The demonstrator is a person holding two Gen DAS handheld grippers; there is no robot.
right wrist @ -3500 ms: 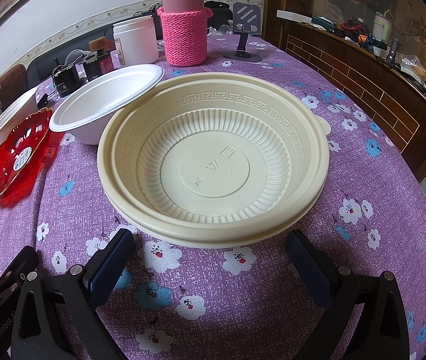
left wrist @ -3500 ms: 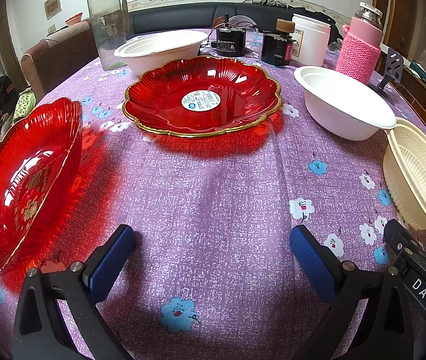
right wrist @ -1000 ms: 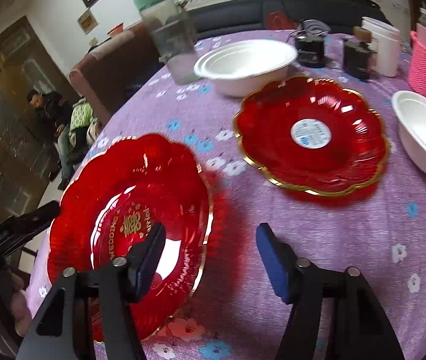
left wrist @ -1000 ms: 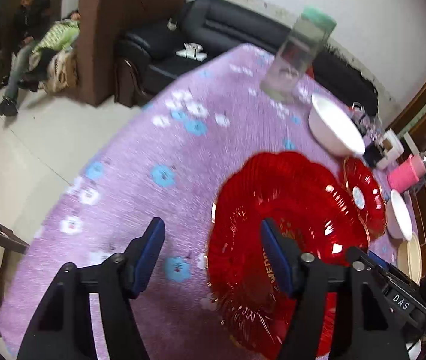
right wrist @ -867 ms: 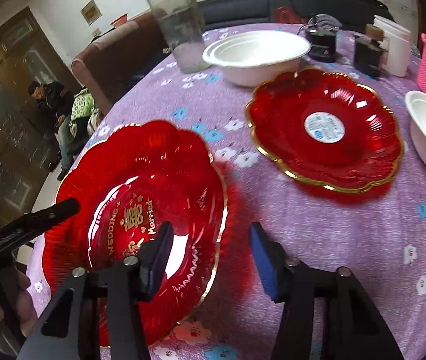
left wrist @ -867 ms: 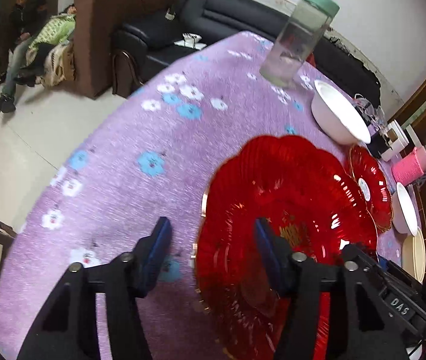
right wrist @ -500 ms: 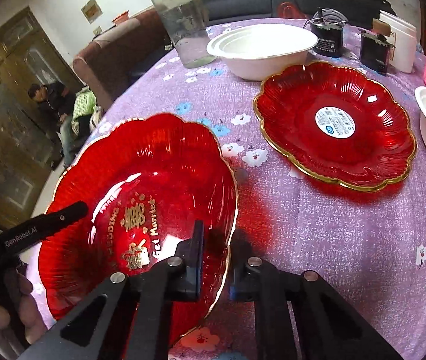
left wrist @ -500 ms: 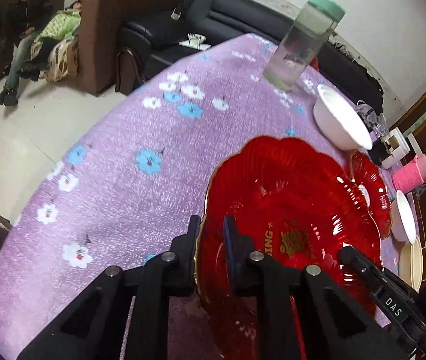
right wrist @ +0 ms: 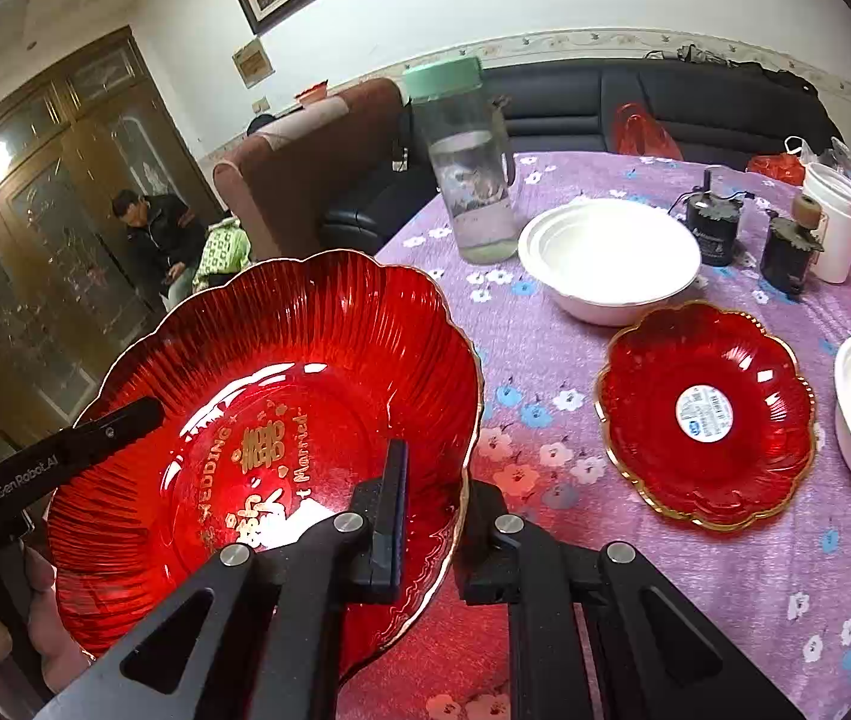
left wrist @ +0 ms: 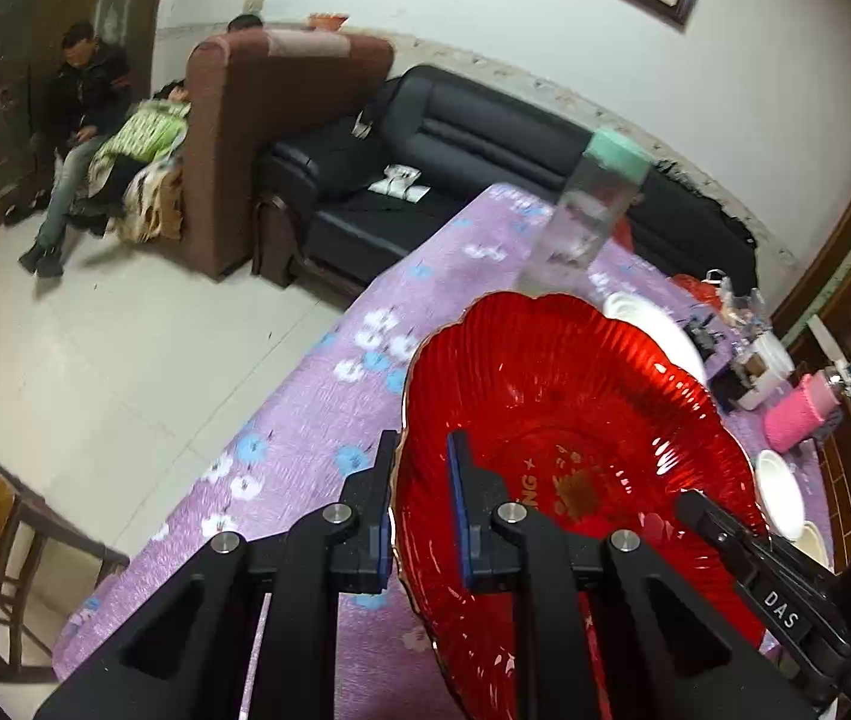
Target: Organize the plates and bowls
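Above the purple-clothed table (right wrist: pixel 695 570), both grippers hold one red wedding plate (right wrist: pixel 281 420). Left gripper (left wrist: pixel 422 510) and right gripper (right wrist: pixel 431 516) have jaws clamped on opposite rims, seemingly to steady it for stacking on the second red plate (right wrist: pixel 707 414).

Gold lettering on the red plate (right wrist: pixel 281 420) reads "WEDDING" down one side and "Married" down the other, with a gold double-happiness character between them. The left gripper (right wrist: pixel 143 411) carries "GenRobot_AI" in white along its black finger, and the right gripper (left wrist: pixel 689 504) shows "DAS". The second red plate (right wrist: pixel 707 456) wears a round white sticker, print too small to read.
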